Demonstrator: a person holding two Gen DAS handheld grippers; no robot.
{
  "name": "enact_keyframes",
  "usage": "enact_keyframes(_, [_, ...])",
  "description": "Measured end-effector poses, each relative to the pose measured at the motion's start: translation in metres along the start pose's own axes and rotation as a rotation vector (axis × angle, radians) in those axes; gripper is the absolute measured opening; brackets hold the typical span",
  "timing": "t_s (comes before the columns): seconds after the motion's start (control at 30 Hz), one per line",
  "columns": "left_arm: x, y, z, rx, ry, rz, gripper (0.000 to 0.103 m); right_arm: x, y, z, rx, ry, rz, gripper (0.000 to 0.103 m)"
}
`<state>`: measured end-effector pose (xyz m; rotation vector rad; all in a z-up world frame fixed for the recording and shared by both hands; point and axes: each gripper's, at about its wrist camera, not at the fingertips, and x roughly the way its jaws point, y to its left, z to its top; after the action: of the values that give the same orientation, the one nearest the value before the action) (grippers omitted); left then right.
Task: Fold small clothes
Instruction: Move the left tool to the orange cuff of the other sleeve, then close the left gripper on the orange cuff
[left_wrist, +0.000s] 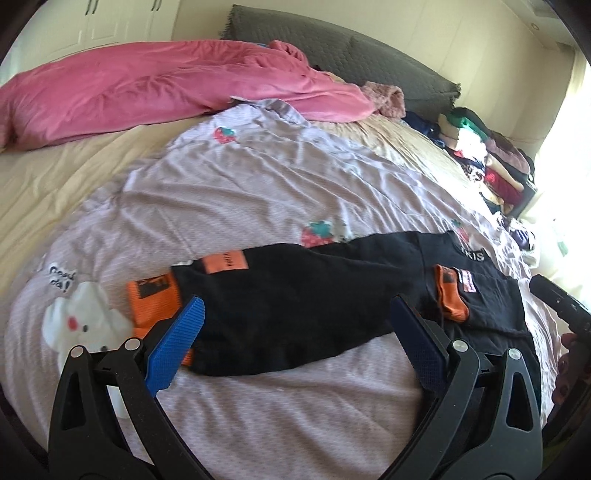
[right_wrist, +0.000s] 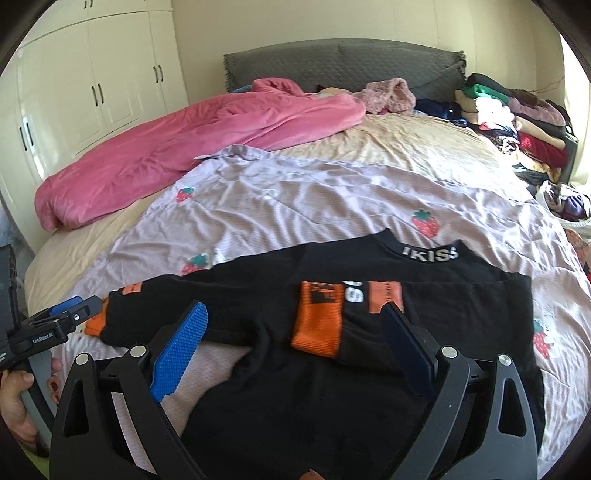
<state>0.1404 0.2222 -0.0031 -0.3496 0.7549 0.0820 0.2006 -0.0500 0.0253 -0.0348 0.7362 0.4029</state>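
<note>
My left gripper (left_wrist: 295, 328) is spread wide and holds nothing; its blue pads hover just above the bed, straddling the outstretched sleeve (left_wrist: 280, 299) of a black top (right_wrist: 332, 332). My right gripper (right_wrist: 295, 339) is equally wide apart and empty, poised over the chest of the same garment.

The black top lies flat on a lilac strawberry-print sheet (left_wrist: 240, 192), its collar pointing away from me with white lettering across it. One sleeve, the right one, is already folded across the chest, its orange cuff (right_wrist: 317, 325) resting between my right gripper's fingers. The other sleeve stretches out to the left, ending in a second orange cuff (left_wrist: 153, 295) beside my left gripper's left pad. Beyond that are a pink duvet (left_wrist: 147, 85), a grey headboard, and a stack of clothes (right_wrist: 517, 114) at the far right of the bed.

The risks I see: the sheet is thin and wrinkled, so a low pinch on the sleeve could catch the sheet too and drag it along. Closing mid-sleeve rather than at the cuff may leave the end trailing, making a lopsided fold. Lifting too briskly could shift the body and undo the sleeve already laid across it.
</note>
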Motion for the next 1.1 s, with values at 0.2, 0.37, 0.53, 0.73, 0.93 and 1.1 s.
enact_keyframes(0.2, [0.0, 0.022, 0.0, -0.016, -0.004, 0.039, 0.094, 0.017, 0.024, 0.0, -0.031, 0.032, 0.026, 0.094])
enact_keyframes(0.37, [0.002, 0.039, -0.003, -0.015, -0.01, 0.099, 0.094, 0.03, 0.041, -0.001, -0.057, 0.06, 0.044, 0.094])
enact_keyframes(0.53, [0.006, 0.06, -0.005, -0.049, -0.001, 0.12, 0.094, 0.046, 0.057, -0.006, -0.077, 0.099, 0.055, 0.094])
enact_keyframes(0.73, [0.013, 0.085, -0.009, -0.103, 0.019, 0.136, 0.094, 0.056, 0.074, -0.012, -0.097, 0.131, 0.076, 0.094])
enact_keyframes(0.93, [0.018, 0.097, -0.012, -0.138, 0.026, 0.13, 0.093, 0.057, 0.083, -0.02, -0.112, 0.151, 0.084, 0.094])
enact_keyframes(1.1, [0.026, 0.099, -0.015, -0.154, 0.042, 0.093, 0.071, 0.058, 0.084, -0.024, -0.112, 0.162, 0.08, 0.094])
